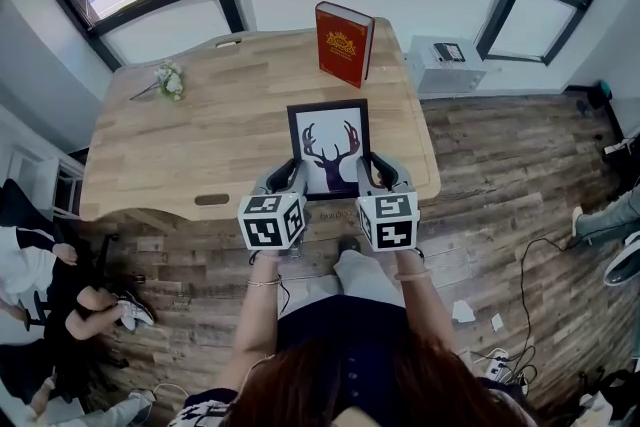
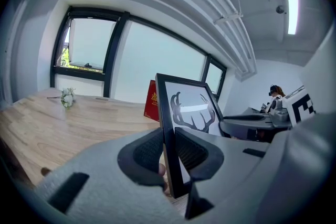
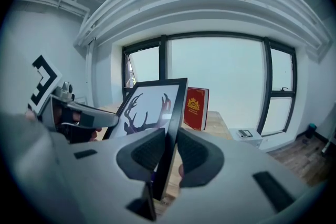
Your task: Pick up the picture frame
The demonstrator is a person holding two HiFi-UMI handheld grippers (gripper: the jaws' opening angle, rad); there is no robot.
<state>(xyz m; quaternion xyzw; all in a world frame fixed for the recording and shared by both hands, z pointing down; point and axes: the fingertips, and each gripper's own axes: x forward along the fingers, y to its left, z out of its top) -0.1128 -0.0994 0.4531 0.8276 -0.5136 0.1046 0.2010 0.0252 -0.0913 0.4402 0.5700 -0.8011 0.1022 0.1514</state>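
Head view: my left tongs [image 1: 288, 177] and right tongs [image 1: 372, 175] flank the picture frame [image 1: 329, 148] at the counter's [image 1: 180, 145] near edge.

Left gripper view: they pinch its left border.

Right gripper view: they pinch the right border.

I judge this the lift; next, raise both sides evenly.

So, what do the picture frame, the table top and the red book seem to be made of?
The picture frame: matt black moulding, wood or plastic; a pale sheen crosses the deer print, so it is probably glazed. The table top: light wood or veneer, since grain lines show. The red book: stiff hard cover, cloth or paper, with a gold emblem.
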